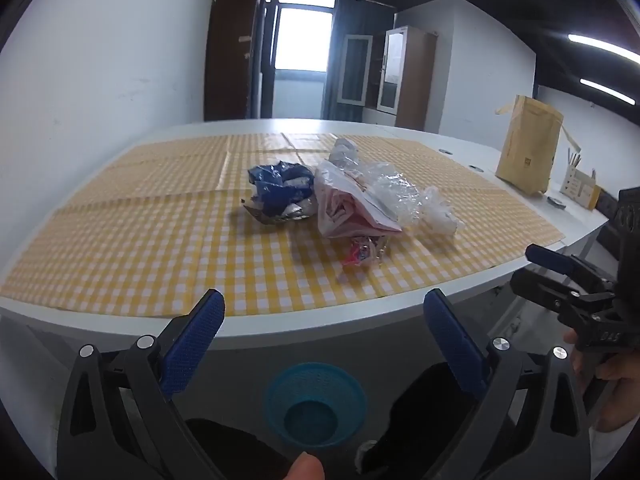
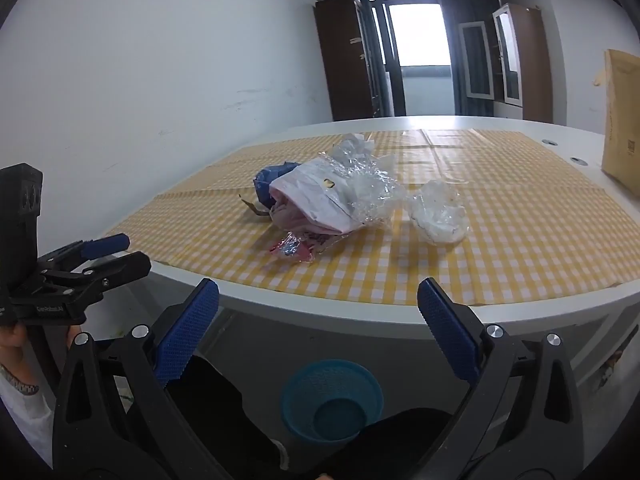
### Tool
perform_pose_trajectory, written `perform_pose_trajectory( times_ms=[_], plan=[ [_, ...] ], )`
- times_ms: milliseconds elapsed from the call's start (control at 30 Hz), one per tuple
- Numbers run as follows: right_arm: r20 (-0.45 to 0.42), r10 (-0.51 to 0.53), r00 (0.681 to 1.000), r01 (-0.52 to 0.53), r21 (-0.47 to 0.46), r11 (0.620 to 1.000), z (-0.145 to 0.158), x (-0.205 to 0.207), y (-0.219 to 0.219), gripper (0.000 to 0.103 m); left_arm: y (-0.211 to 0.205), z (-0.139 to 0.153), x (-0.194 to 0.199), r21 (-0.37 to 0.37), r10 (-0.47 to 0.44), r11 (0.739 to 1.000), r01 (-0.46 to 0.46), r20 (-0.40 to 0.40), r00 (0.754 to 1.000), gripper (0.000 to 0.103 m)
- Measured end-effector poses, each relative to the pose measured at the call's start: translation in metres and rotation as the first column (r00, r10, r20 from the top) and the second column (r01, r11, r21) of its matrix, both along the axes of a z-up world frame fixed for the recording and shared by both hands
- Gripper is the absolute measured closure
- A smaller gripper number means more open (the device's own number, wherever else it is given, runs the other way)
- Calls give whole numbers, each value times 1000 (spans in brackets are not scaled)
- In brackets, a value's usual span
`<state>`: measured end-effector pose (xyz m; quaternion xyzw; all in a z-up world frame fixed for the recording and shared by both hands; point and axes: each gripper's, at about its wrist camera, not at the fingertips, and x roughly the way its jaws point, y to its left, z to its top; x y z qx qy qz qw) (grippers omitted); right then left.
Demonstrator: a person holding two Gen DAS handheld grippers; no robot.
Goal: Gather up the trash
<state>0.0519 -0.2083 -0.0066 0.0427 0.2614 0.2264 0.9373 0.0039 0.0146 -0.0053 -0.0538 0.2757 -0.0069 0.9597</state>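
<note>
A pile of trash lies mid-table on the yellow checked cloth (image 1: 120,248): a crumpled blue wrapper (image 1: 280,192), a pink-white plastic bag (image 1: 352,208), clear cellophane (image 1: 404,192) and a small red-pink wrapper (image 1: 362,256). The right wrist view shows the same pink-white bag (image 2: 316,200), a red wrapper (image 2: 294,250) and a separate clear wad (image 2: 438,216). A blue mesh bin (image 1: 314,406) (image 2: 332,400) stands on the floor below the table's near edge. My left gripper (image 1: 324,312) and right gripper (image 2: 318,300) both hang open short of the table, nothing between their fingers.
A tall brown paper bag (image 1: 528,148) (image 2: 622,120) stands at the table's right side beside a small box of sticks (image 1: 578,184). The right gripper's body (image 1: 576,292) shows at the right edge of the left view. Legs in dark trousers (image 2: 208,400) flank the bin.
</note>
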Motion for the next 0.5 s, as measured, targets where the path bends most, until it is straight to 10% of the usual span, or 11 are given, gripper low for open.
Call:
perform_pose_trajectory(
  times_ms=[500],
  plan=[
    [-3,34,999,-34,2,999,0,-2,5,8,7,-4,-1,-13,24,1000,-24,-23,999,6]
  ],
)
